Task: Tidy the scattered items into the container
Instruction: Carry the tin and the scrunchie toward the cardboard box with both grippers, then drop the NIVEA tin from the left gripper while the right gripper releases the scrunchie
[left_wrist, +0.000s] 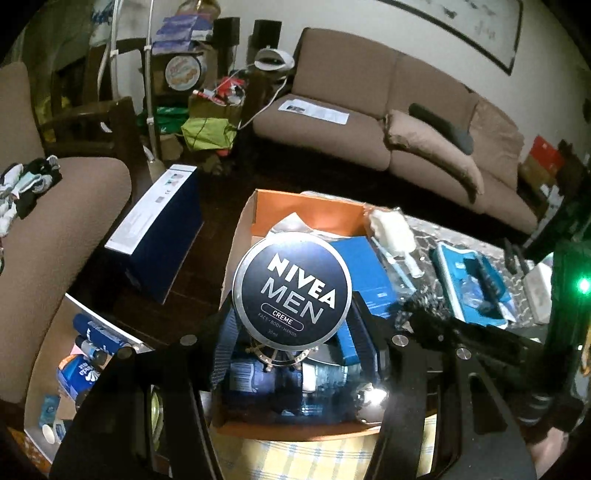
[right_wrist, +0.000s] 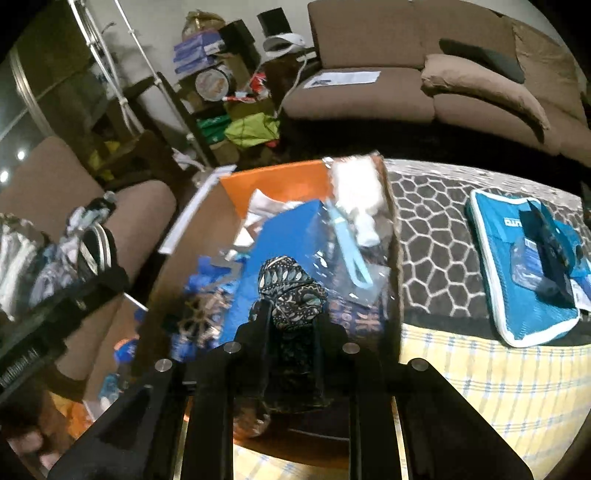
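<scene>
While both grippers hang over orange cardboard box (left_wrist: 306, 206), left gripper (left_wrist: 291, 325) clamps Nivea Men creme tin (left_wrist: 292, 291) upright between fingers; right gripper (right_wrist: 291, 317) pinches patterned fabric pouch (right_wrist: 290, 291), above box contents.

- The left wrist view looks forward and steeply down along the left gripper (left_wrist: 291, 332), very close over the orange box (left_wrist: 306, 205) just beyond its fingertips.
- The right wrist view looks the same way along the right gripper (right_wrist: 291, 325), equally near, the box (right_wrist: 280, 181) ahead of its fingers.
- Both share the box, the brown sofa (left_wrist: 369, 110) far beyond the tips, and the teal pouch (right_wrist: 524, 266) off to the right (blurred in places).
</scene>
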